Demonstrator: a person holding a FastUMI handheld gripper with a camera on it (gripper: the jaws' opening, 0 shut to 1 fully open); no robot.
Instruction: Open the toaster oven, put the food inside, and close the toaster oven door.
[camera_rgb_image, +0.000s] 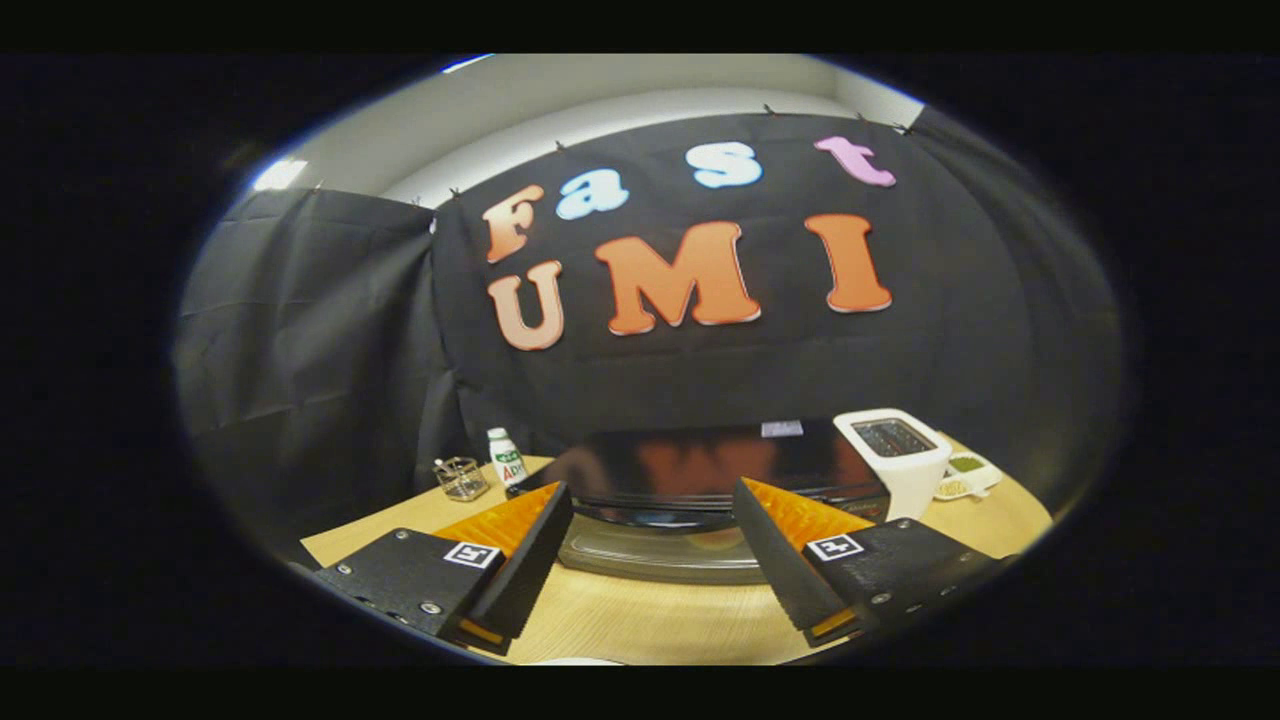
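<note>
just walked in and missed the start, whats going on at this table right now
A person is holding the hand-held gripper open and empty over a light wooden table, facing a glossy black toaster oven that sits just ahead of the fingers. Whether its door is open is hard to tell from this angle. To the oven's right stand a white pop-up toaster and a small white dish; to its left are a small white bottle and a clear glass container.
</note>
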